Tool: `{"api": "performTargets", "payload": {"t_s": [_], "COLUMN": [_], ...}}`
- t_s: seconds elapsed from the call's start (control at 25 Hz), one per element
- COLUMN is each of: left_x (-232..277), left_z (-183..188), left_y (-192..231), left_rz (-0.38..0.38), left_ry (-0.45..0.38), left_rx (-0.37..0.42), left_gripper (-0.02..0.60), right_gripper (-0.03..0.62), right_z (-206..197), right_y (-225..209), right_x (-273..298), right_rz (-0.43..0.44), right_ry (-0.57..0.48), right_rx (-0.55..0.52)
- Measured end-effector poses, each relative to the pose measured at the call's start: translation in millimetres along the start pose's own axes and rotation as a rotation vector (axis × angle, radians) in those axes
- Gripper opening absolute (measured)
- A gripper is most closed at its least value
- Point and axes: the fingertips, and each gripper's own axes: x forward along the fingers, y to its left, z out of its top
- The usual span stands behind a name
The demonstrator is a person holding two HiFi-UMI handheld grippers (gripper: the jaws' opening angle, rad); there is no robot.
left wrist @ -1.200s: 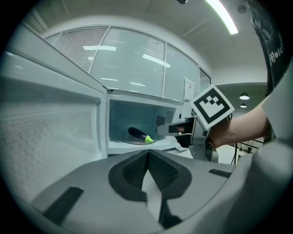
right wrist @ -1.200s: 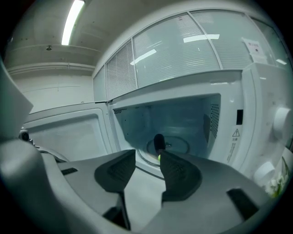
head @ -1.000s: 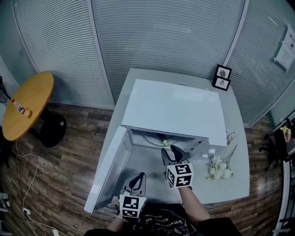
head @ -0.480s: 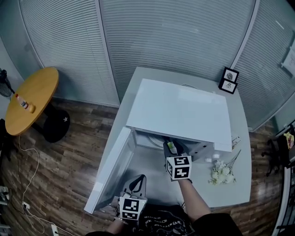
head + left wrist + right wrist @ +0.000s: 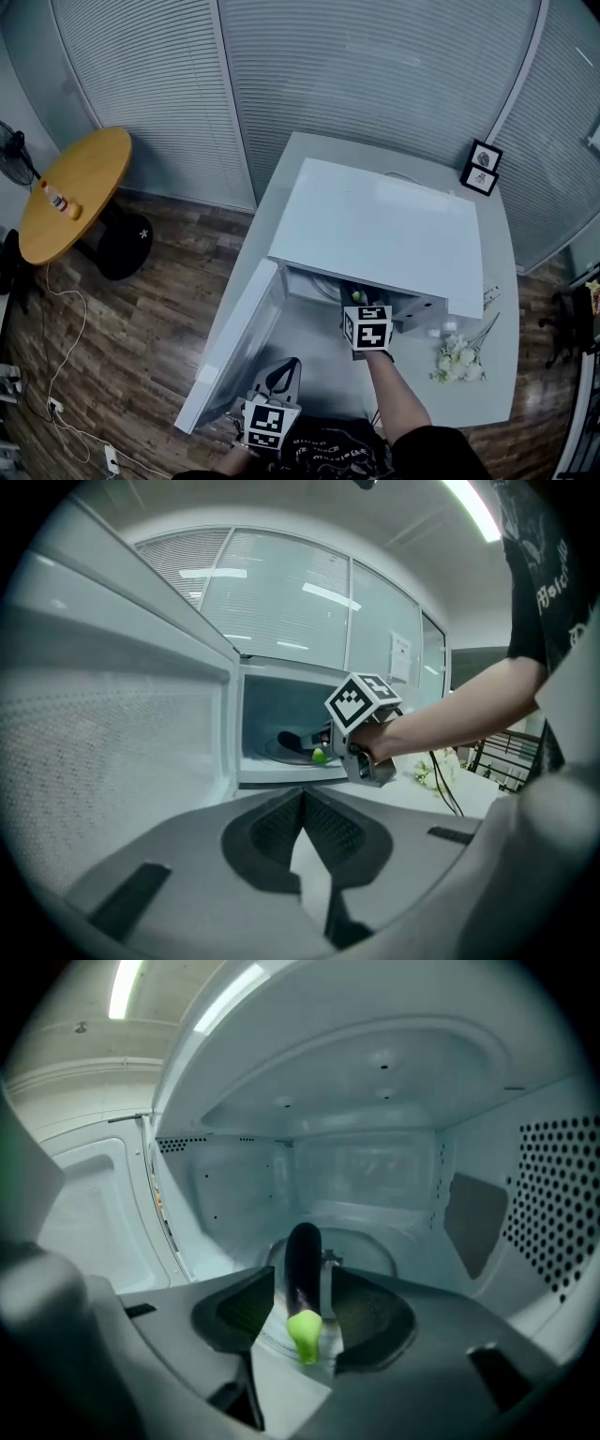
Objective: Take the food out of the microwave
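- Purple-black and glossy, the long aubergine point(image 5: 303, 1246) with its lime-green stalk lies on the round glass turntable point(image 5: 375, 1252). Its stalk end is at the front edge, inside the white box microwave point(image 5: 375, 225).
- Done: the white microwave door point(image 5: 234, 347) is swung wide, and my right gripper point(image 5: 301, 1283) is inside.
- Its jaws are opening, one either side of the aubergine, not pressing it.
- Left: close, lift, bring it out.
- My left gripper point(image 5: 302, 794) hangs outside, jaws together, empty.
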Motion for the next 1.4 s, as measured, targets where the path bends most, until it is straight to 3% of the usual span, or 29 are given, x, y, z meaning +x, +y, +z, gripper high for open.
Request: {"api": "performTargets", "payload": {"t_s": [0.76,1.04,1.4], "left_x": [-10,-16,-17], "left_z": [-10,-10,-7], "left_y": [20,22,17], "left_rz": [0.055,0.067,0.054], "left_ry": [0.025,0.025,0.013], "left_rx": [-0.019,-0.001,0.019], "left_gripper": [0.008,0.008,0.008], "right_gripper": [0.171,0.141,0.14], "right_z": [-15,-14,0], "right_y": [-1,-1,-3], "right_x": [26,25,4], "right_rz": [-0.038,-0.009,-0.042], "right_ry": [0.086,0.082,0.013], "right_rx": [-0.017,-0.001,-0.026]}}
